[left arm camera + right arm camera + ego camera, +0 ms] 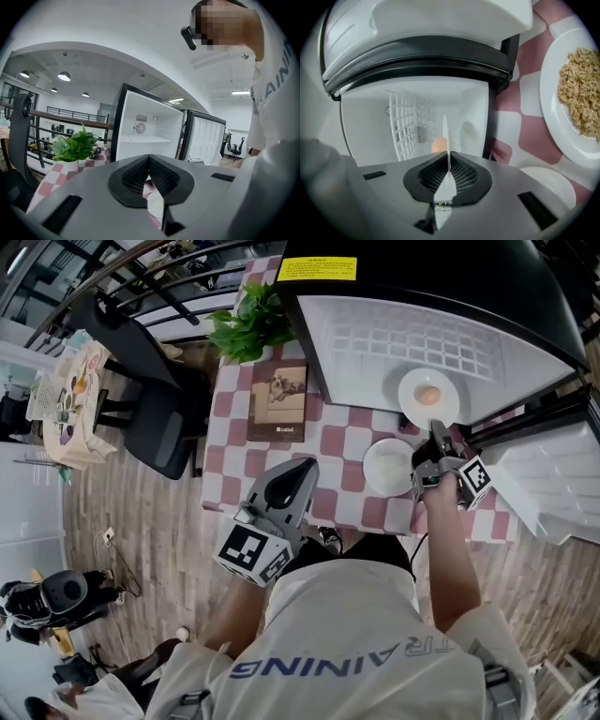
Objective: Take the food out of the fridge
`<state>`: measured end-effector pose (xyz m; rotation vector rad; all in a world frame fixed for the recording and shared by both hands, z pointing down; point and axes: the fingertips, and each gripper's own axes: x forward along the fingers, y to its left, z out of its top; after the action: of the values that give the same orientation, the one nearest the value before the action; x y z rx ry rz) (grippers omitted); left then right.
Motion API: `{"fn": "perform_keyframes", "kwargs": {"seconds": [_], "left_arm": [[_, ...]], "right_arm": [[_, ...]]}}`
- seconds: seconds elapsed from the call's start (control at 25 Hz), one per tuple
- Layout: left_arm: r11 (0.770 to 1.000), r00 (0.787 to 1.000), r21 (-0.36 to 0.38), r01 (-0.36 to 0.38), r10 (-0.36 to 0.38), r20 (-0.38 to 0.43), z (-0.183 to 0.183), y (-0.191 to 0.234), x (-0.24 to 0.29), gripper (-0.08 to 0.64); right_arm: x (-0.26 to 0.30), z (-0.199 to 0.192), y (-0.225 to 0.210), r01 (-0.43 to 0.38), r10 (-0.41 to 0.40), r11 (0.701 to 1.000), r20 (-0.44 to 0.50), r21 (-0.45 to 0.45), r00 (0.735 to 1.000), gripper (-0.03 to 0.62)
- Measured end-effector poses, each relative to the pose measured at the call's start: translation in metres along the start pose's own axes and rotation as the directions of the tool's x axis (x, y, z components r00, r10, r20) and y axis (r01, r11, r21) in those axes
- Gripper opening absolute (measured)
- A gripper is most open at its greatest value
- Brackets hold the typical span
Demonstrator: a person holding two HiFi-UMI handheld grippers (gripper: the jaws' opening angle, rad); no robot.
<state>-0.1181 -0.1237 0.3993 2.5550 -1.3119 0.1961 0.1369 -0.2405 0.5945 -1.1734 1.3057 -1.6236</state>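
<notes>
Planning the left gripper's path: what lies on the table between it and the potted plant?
A brown book lies flat on the checked tablecloth between the left gripper and the potted plant, as the head view shows.

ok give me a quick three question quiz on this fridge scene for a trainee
1. True or false: the left tongs hold a plate.
2. What do the right tongs grip? A) the plant B) the rim of the plate with the orange food C) the book
3. Fill in: the plate of grains sits on the checkered ___.

Key: 1 false, they are shut with nothing between them. 2 B. 3 table.
</notes>
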Motion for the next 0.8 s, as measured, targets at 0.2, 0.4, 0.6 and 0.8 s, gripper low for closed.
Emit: {"fn": "perform_keyframes", "kwargs": {"seconds": [0.2, 0.4, 0.6, 0.8], "left_arm": [[1.0, 1.0, -0.006, -0.028, 0.028, 0.005, -0.003, 0.009, -0.012, 0.008], [0.998, 0.998, -0.015, -0.055, 0.056, 0.017, -0.005, 0.017, -0.029, 0.008], [0.996, 0.996, -0.027, -0.082, 0.083, 0.028, -0.009, 0.025, -0.049, 0.008], [0.993, 0.993, -0.036, -0.114, 0.116, 0.034, -0.012, 0.035, -0.068, 0.008]], "right_arm": [[-0.02, -0.044, -0.008, 0.023, -0.024, 1.0, -0.102, -0.013, 0.995, 0.032], [-0.033, -0.101, -0.033, 0.06, -0.07, 0.997, -0.24, -0.047, 0.968, 0.032], [-0.038, -0.158, -0.052, 0.085, -0.123, 0.99, -0.379, -0.117, 0.917, 0.034], [-0.043, -0.204, -0.067, 0.121, -0.174, 0.983, -0.472, -0.139, 0.864, 0.034]]}}
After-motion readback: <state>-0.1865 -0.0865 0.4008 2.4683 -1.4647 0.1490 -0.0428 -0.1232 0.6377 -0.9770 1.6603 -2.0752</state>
